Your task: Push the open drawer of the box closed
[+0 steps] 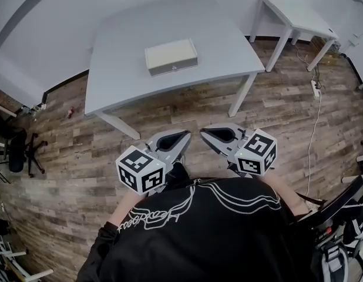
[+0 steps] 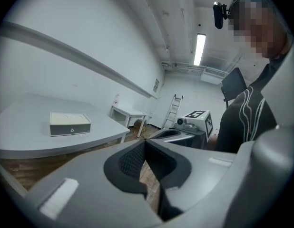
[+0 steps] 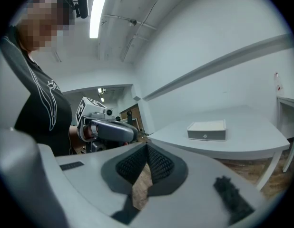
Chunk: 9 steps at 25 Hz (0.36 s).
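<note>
A small grey box (image 1: 171, 56) with a cream top sits near the middle of the grey table (image 1: 128, 75); its drawer front with a round knob faces me. The box also shows in the left gripper view (image 2: 70, 123) and the right gripper view (image 3: 207, 130); how far the drawer stands out I cannot tell. Both grippers hang close to my body, well short of the table. My left gripper (image 1: 186, 136) (image 2: 145, 140) is shut with nothing in it. My right gripper (image 1: 203, 131) (image 3: 147, 146) is shut and empty too, its tip close to the left one's.
A white side table (image 1: 299, 16) stands at the back right. A power strip and cable (image 1: 315, 88) lie on the wood floor at the right. An office chair (image 1: 20, 148) is at the left. A ladder (image 2: 173, 110) leans by the far wall.
</note>
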### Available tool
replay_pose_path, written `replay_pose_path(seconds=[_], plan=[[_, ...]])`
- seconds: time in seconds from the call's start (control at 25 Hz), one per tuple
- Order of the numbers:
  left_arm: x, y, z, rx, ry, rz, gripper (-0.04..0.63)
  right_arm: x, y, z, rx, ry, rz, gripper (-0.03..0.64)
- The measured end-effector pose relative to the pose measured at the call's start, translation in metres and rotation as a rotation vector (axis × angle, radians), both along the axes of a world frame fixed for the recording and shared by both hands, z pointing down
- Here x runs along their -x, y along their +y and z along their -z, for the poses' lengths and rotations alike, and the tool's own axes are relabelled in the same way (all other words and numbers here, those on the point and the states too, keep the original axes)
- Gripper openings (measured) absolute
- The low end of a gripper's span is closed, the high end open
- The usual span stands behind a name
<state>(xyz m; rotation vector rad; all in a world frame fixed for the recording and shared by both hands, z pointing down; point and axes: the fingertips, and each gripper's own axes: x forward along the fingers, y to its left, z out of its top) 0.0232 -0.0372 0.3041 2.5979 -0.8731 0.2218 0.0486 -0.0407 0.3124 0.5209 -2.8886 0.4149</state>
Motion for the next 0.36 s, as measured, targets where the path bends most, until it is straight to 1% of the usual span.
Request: replay_pose_path(seconds=[0.16,0.36], plan=[[0.002,0.002,0.002,0.000,-0.002,0.003,0.006,0.002,0.002,0.002,0.000,-0.002,0.000,0.009],[-0.009,0.016,0.001,-0.005,-0.005,0.005,0.006,-0.005,0.015,0.003,-0.010,-0.009,0.007,0.009]])
